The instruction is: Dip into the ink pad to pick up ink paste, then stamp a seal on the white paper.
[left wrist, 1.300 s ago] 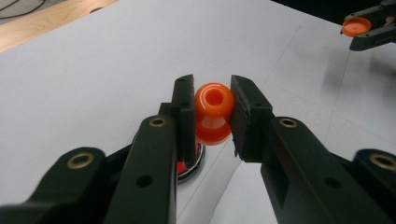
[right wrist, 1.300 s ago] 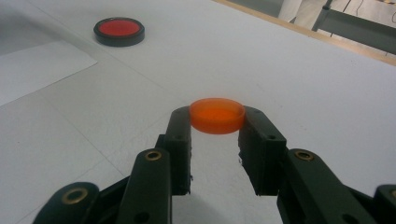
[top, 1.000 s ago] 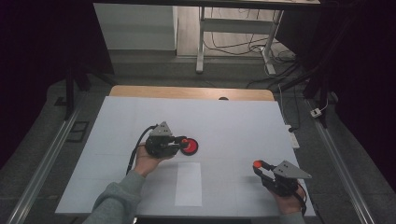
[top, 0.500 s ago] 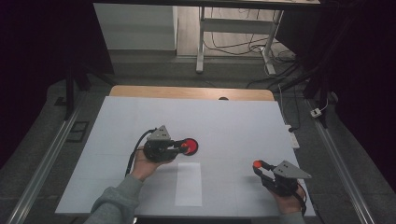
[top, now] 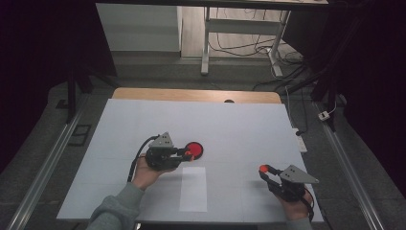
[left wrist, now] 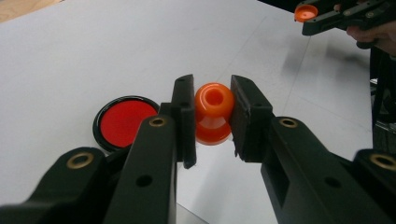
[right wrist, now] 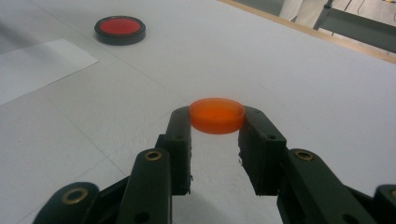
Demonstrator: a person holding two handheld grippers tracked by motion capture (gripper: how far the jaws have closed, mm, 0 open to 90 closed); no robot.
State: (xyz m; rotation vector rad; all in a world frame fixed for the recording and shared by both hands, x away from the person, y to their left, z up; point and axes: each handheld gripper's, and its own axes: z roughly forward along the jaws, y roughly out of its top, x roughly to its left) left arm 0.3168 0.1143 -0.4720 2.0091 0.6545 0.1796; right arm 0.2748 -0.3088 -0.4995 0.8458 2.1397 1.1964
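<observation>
— How was the light?
— Dim all round the tabletop [top: 239, 124], though its white surface was evenly lit from above; shadows beneath the jaws were soft.
— Sharpness?
— Near jaws slightly blurred; beyond the tabletop, nearly black.

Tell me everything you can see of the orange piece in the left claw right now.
The orange piece is glossy, plastic-looking: a rounded knob with a hole in its end, narrowing to a wider flared base. It sits clamped between the left claw's black jaws, hole facing the camera, held above the white table, right of the red disc.
</observation>
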